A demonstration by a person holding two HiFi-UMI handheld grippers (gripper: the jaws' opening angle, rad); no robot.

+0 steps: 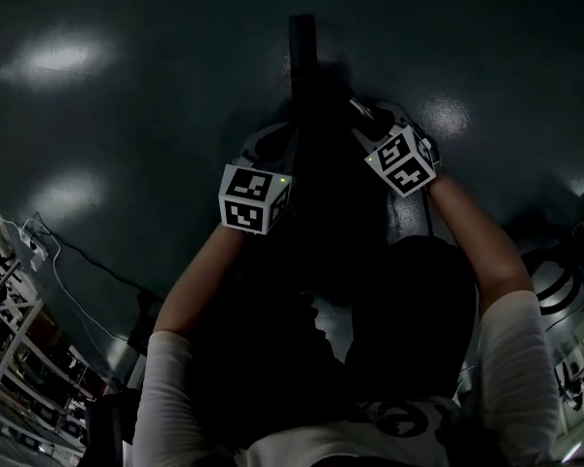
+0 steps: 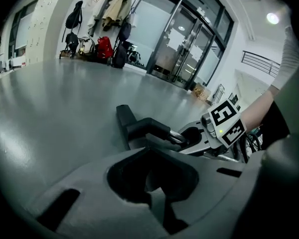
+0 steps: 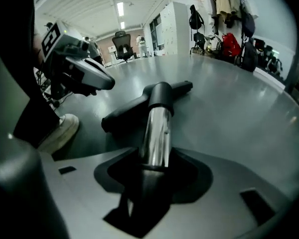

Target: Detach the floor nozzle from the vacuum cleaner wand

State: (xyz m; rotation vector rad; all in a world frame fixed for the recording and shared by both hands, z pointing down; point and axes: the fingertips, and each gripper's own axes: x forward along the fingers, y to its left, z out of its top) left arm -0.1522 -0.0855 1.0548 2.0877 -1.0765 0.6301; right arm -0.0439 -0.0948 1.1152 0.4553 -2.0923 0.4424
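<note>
grey glossy floor (image 1: 127, 115) carries the black nozzle (image 3: 122, 114), lying flat and joined to the chrome wand (image 3: 157, 133). the left gripper (image 2: 152, 183) sits just left of the wand, fingers pressed together on nothing. its cube (image 1: 255, 198) bears black-and-white square markers. the right gripper (image 3: 147, 183) has its fingers spread wide around the wand, not clamping it.

The wand (image 3: 157, 128) vanishes at 6 o'clock into the right tool's (image 3: 147, 183) dark recess. In the head view, shadow hides it, and the left tool's (image 1: 271, 149) tips too.
</note>
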